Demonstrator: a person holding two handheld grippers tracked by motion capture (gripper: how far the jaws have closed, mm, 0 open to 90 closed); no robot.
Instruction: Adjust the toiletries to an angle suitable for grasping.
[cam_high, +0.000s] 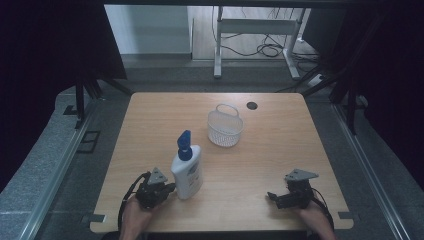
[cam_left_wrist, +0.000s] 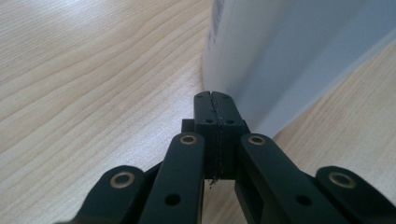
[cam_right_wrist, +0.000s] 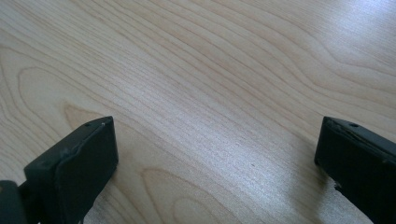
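Jaws first: in the left gripper view my left gripper (cam_left_wrist: 215, 95) has its two black jaws pressed flat together with nothing between them, tips right at the foot of the white pump bottle (cam_left_wrist: 289, 51), which rises through the upper right of that frame. I cannot tell whether the tips touch the wall or stop just short of it. In the right gripper view my right gripper (cam_right_wrist: 215, 140) stands with jaws spread wide, one at the lower left and one at the lower right of the frame, bare wooden table (cam_right_wrist: 210, 70) between them.

In the high view the pump bottle (cam_high: 188, 170) stands upright at lower centre-left, blue pump on top, with the left gripper (cam_high: 169, 189) close against its base. The right gripper (cam_high: 272, 196) sits at the lower right, well apart from the bottle. A white mesh basket (cam_high: 225, 127) waits just above centre.

I judge the step in hand is taking hold of the bottle. To do it well, I would back the left gripper off a little, open the jaws wider than the body, and close around the middle rather than the base, since a tall bottle pushed low may tip.
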